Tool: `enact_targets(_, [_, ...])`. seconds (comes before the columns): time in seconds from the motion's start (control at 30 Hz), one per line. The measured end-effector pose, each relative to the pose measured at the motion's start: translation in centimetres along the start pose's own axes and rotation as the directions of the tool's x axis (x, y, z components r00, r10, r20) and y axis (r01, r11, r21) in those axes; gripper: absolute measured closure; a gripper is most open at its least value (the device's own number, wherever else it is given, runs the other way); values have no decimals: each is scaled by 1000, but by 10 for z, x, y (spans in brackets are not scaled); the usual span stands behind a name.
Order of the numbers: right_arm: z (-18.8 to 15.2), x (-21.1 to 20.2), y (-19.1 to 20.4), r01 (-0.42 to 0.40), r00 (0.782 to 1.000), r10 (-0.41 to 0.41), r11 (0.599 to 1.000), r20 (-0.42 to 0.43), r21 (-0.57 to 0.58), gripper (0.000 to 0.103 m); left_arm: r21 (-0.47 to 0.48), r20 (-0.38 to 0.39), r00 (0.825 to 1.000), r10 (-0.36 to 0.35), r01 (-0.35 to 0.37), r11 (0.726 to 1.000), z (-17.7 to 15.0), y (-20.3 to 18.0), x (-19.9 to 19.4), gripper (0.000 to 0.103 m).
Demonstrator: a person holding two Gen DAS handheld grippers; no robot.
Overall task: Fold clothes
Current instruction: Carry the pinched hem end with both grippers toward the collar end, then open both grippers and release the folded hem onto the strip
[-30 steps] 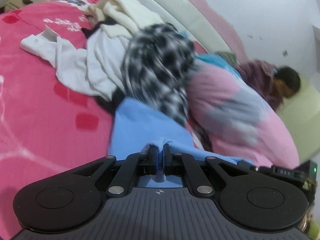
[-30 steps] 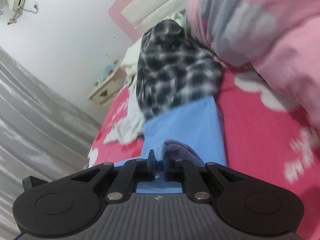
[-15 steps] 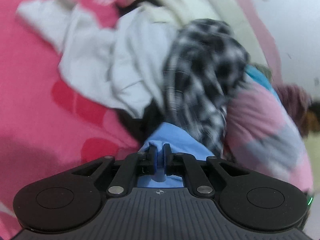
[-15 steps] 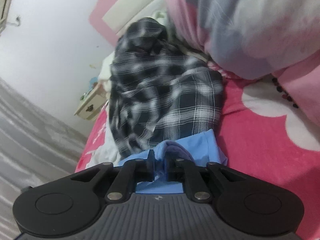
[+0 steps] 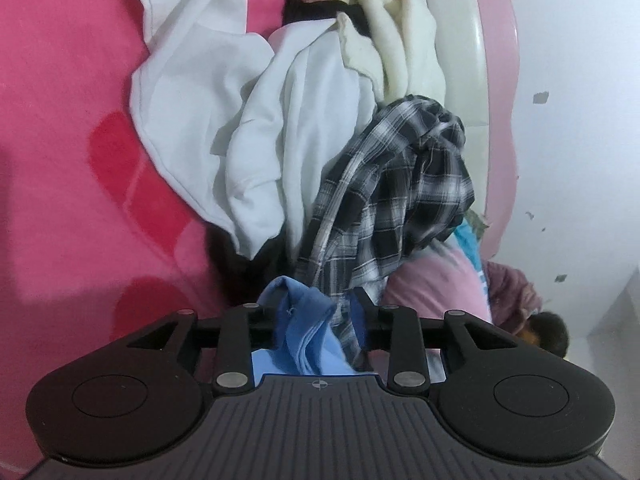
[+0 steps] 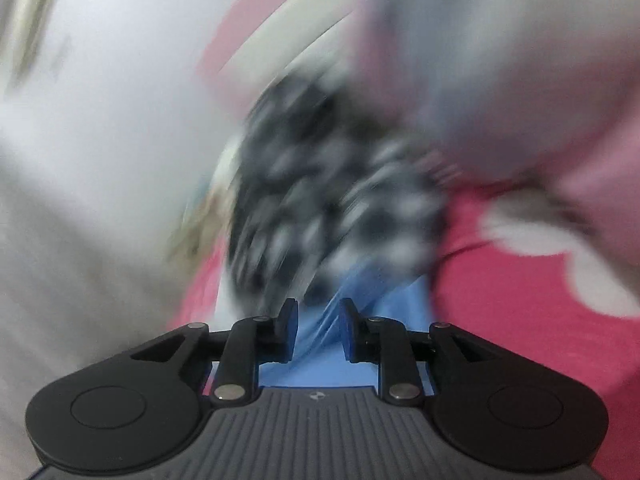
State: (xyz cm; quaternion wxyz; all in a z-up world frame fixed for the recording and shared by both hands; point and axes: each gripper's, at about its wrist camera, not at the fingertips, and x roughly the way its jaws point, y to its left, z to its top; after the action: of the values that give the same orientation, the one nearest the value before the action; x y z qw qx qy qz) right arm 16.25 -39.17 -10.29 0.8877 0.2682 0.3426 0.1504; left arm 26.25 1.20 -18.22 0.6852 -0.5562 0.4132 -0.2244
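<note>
- Bed surface: a pink blanket [image 5: 80, 160] with red and white motifs carries all the laundry; a padded pink-and-cream headboard [image 5: 480, 80] stands behind it.
- Task item: a light blue garment [image 5: 308, 332] lies bunched on the bed directly under both grippers, its front edge gathered into soft pleats. It sits against the foot of a black-and-white plaid shirt [image 5: 396, 200].
- Left gripper [image 5: 314, 312]: jaws spread, with a ridge of blue cloth standing loose between them and touching neither pad firmly.
- Right gripper [image 6: 318, 320]: jaws likewise parted over a stretch of the same blue cloth; this view is heavily motion-blurred, so finer contact cannot be determined.
- Step in hand, as judged: release of the blue garment at the end of a fold.
- Next move calls for: clearing both grippers without dragging the pleats, then smoothing or re-gripping an edge.
- Surroundings: a crumpled white garment [image 5: 256, 120] and a cream garment [image 5: 400, 40] lie beyond the plaid shirt.
</note>
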Motion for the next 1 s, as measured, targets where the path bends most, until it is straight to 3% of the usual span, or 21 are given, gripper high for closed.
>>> enact_targets(0.1, [0, 41, 22, 112, 988, -130, 976, -88, -186, 80, -28, 26, 999, -28, 29, 999, 3, 0, 1, 71])
enact_targets(0.13, [3, 47, 21, 164, 982, -179, 965, -59, -202, 82, -42, 38, 999, -38, 39, 998, 4, 1, 1, 71])
enact_targets(0.2, [14, 36, 5, 253, 966, -247, 965, 82, -72, 81, -50, 71, 996, -46, 50, 997, 6, 3, -3, 70])
enact_targets(0.27, [20, 13, -9, 226, 954, -231, 973, 190, 47, 81, -49, 96, 994, -46, 50, 998, 9, 5, -9, 70])
enact_targets(0.3, [20, 4, -11, 223, 952, -227, 974, 205, 42, 81, -42, 96, 994, -42, 46, 998, 11, 5, -12, 70])
enact_targets(0.43, [7, -14, -8, 235, 962, -224, 970, 157, -55, 79, 62, 46, 998, 33, -35, 997, 8, -1, -21, 69])
enact_targets(0.5, [-1, -15, -9, 241, 966, -230, 966, 118, -92, 79, 178, -8, 993, 116, -113, 978, -1, -7, -21, 68])
enact_targets(0.6, [-12, -6, -3, 236, 971, -228, 961, 76, -142, 78, 337, -71, 972, 224, -188, 923, -23, -9, -17, 68])
enact_targets(0.7, [-16, 2, -2, 240, 971, -236, 956, 45, -167, 78, 413, -96, 962, 254, -194, 890, -42, -9, -16, 68])
enact_targets(0.87, [-19, 7, -5, 260, 965, -262, 947, 15, -186, 78, 471, -106, 957, 271, -192, 861, -59, -7, -13, 67])
enact_targets(0.9, [-21, 8, -4, 258, 965, -261, 946, 12, -196, 80, 481, -107, 955, 278, -195, 855, -62, -7, -12, 67])
enact_targets(0.97, [-24, 10, -2, 244, 969, -247, 946, 12, -215, 99, 494, -106, 953, 284, -198, 847, -65, -7, -11, 67])
enact_targets(1.0, [-24, 7, -1, 239, 971, -239, 947, 28, -216, 99, 499, -105, 952, 287, -199, 843, -66, -7, -10, 67])
